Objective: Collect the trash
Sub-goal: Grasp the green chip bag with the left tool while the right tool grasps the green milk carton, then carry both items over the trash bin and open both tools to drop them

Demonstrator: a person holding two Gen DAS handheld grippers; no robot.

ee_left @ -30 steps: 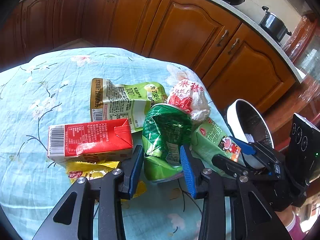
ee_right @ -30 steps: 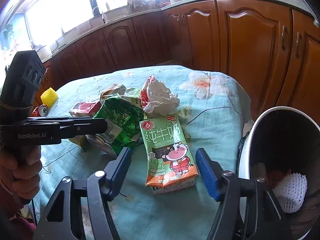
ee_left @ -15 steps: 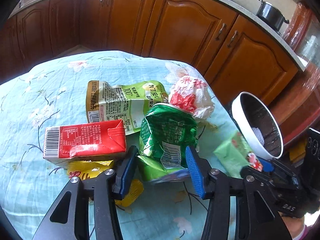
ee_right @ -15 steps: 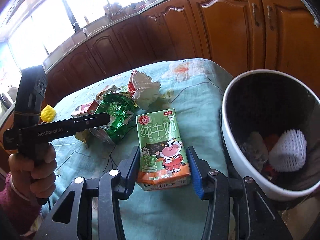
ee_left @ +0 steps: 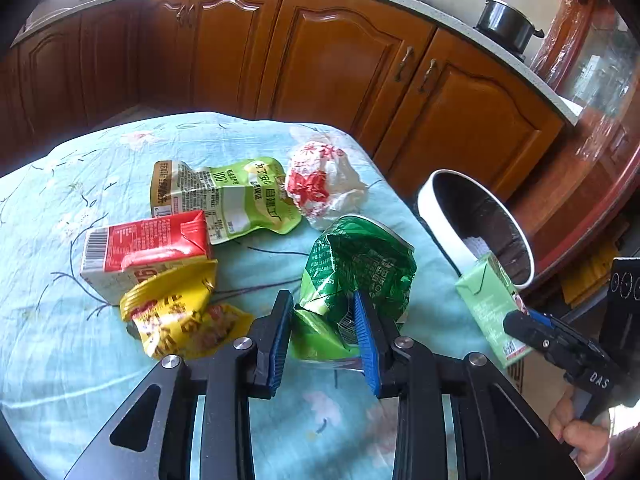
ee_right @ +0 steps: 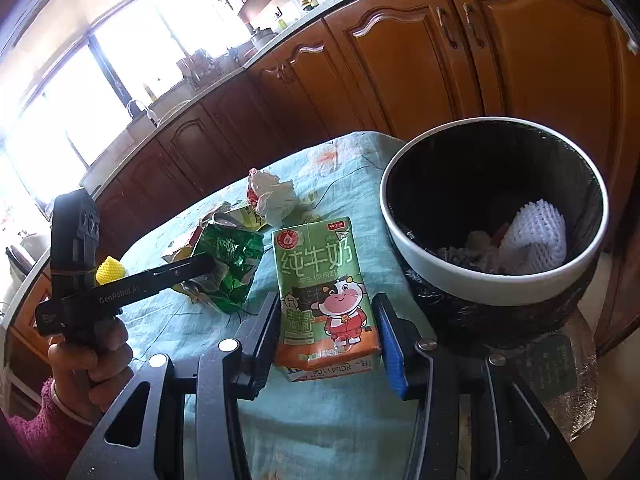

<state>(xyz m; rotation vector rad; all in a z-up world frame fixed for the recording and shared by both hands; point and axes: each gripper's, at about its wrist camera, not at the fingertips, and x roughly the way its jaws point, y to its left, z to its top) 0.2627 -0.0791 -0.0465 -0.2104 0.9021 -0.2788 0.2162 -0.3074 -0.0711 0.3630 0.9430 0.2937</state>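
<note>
Moved since a second ago: right gripper (ee_right: 326, 340) has carried the green milk carton (ee_right: 320, 300) off the pile and up beside the trash bin (ee_right: 492, 284); in the left wrist view the carton (ee_left: 490, 308) now hangs at the bin's near rim (ee_left: 444, 220) rather than lying by the wrappers.
Right claw: clamped on the milk carton, one pad on each side, with the carton upright and its cow picture facing the camera.
Left claw: left gripper (ee_left: 324, 336) is closing on the crumpled green snack bag (ee_left: 356, 268); the foil sits between the blue pads and looks pinched at its lower fold.
Snack bag: now apart from the red carton (ee_left: 146, 248), baring a yellow wrapper (ee_left: 180, 320) beneath.
Left on the floral tablecloth (ee_left: 60, 360): a light green pouch (ee_left: 224, 196) and a balled white-and-red plastic bag (ee_left: 324, 184), near each other at the far side.
Bin: stands just off the table's edge, already holding a white foam net (ee_right: 532, 236) and other scraps.
Meaning for the task: one piece seems ready to drop once it clears the rim, a second is probably secured, and four pieces are left to gather.
</note>
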